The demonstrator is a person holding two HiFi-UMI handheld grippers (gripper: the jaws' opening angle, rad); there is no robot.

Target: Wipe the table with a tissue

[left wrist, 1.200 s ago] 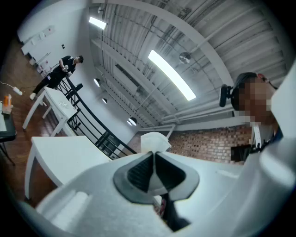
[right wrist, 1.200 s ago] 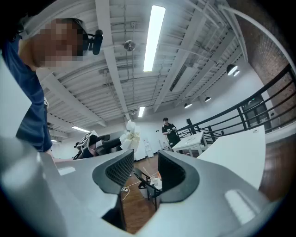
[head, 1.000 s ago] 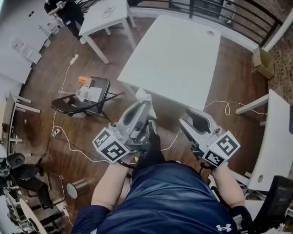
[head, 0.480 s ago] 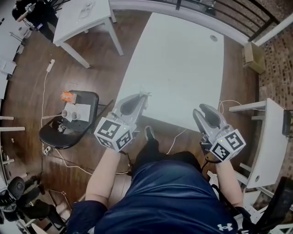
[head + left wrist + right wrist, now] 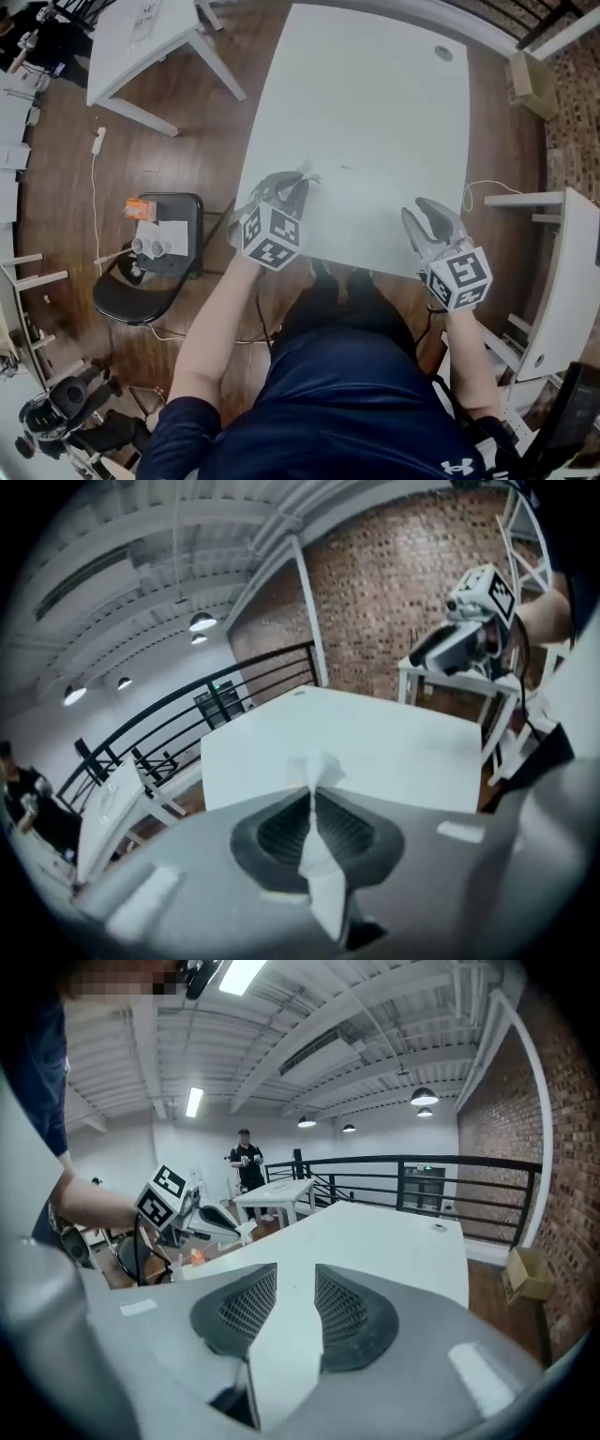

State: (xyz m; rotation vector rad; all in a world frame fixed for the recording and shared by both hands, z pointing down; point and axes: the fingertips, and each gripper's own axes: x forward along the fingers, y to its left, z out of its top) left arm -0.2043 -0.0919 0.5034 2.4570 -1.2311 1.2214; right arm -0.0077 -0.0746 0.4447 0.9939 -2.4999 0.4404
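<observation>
Left gripper [image 5: 296, 182] dropped toward table [image 5: 375, 112], fingers [image 5: 281, 832] clenching crumpled white tissue [image 5: 317, 769]; right gripper [image 5: 429, 214] fingers [image 5: 246, 1307] closing, empty.

The person wears a dark navy short-sleeved shirt [image 5: 356, 398] with a small white logo [image 5: 458, 466] at its edge. The left gripper [image 5: 298, 180] and the right gripper [image 5: 427, 210] are pale grey moulded shells. Their fingers carry dark, finely ribbed pads [image 5: 239, 1312]. Behind the fingers of each sits a white cube with black square markers [image 5: 273, 236]. A thin black cable [image 5: 138, 1246] loops from the end farthest from the fingers. The right gripper's fingers are closing, with nothing between them.
</observation>
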